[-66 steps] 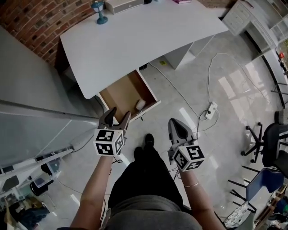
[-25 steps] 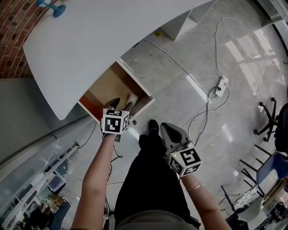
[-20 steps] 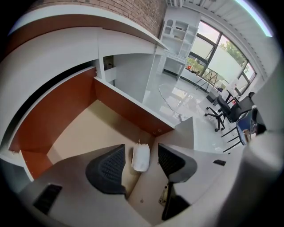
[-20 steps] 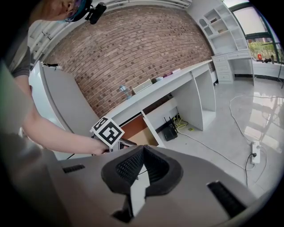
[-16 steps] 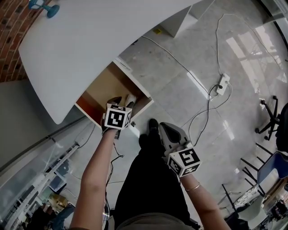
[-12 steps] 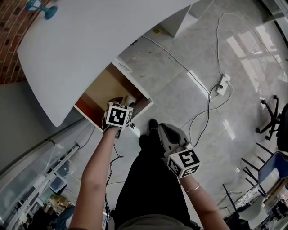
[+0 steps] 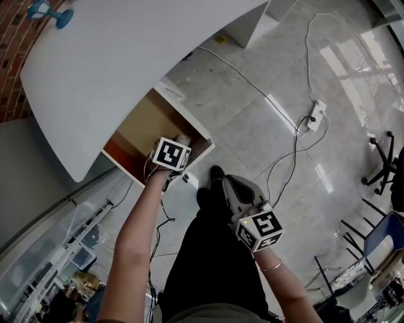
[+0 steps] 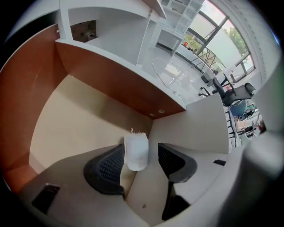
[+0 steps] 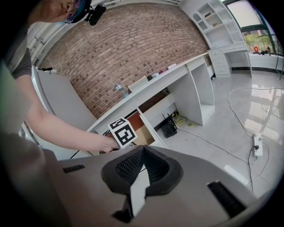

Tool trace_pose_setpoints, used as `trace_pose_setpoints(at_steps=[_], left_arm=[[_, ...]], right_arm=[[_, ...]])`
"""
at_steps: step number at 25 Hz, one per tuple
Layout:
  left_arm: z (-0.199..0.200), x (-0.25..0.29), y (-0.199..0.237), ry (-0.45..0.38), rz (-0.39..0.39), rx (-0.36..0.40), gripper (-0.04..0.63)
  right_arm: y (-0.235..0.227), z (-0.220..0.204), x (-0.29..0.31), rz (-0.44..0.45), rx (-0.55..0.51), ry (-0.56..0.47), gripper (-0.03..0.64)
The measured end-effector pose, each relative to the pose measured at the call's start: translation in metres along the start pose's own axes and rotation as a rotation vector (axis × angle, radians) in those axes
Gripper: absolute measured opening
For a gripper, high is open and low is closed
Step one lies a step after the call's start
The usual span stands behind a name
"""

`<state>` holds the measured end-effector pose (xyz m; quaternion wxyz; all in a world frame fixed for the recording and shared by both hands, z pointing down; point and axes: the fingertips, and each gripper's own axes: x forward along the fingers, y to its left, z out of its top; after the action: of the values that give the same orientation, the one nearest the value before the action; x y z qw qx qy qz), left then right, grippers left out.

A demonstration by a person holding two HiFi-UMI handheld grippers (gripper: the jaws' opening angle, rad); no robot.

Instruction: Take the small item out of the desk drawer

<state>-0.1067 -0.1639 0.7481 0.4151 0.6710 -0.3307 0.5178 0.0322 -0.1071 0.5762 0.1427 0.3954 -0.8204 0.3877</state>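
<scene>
**Left fingers spread around the small item in the open drawer**

The fingers of the left gripper are held spread, and the small white item is seen standing between them on the pale drawer floor. It lies close against 1 finger, while a clear gap is left to the other (actual contact cannot be confirmed). The item is placed near a corner of the drawer, where a reddish-brown wall meets a pale one. In the head view, this gripper is lowered into the open drawer beneath the white tabletop, with its marker cube uppermost.

The fingers of the right gripper are pressed together, and nothing is caught between them. That gripper is held back from the desk, above the person's legs and the glossy grey floor. From its own view, the left gripper's cube is seen at the drawer, with a brick wall behind the desk. A white power strip with its cable is laid on the floor well apart from the drawer, and 1 blue object is set near the tabletop's far edge.
</scene>
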Motion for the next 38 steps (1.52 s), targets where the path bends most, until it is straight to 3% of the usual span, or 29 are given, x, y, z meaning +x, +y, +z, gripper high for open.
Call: trace_pose_setpoints(at_steps=[10, 20, 23, 24, 38], left_arm=[[0.004, 0.02, 0.009, 0.048, 0.033, 0.052, 0.242], [-0.004, 0.039, 0.016, 0.081, 0.029, 0.031, 0.236], [-0.004, 0.039, 0.013, 0.071, 0.009, 0.038, 0.229], [-0.004, 0.038, 0.011, 0.072, -0.002, 0.04, 0.178], [0.001, 0.024, 0.006, 0.014, -0.013, 0.099, 0.169]], right_arm=[[-0.003, -0.004, 0.003, 0.006, 0.009, 0.017, 0.006], [-0.006, -0.013, 0.004, 0.006, 0.014, 0.039, 0.006], [-0.006, -0.014, 0.004, 0.008, 0.015, 0.044, 0.006], [-0.006, -0.014, 0.004, 0.009, 0.014, 0.045, 0.006], [-0.004, -0.009, 0.002, 0.018, 0.002, 0.048, 0.006]])
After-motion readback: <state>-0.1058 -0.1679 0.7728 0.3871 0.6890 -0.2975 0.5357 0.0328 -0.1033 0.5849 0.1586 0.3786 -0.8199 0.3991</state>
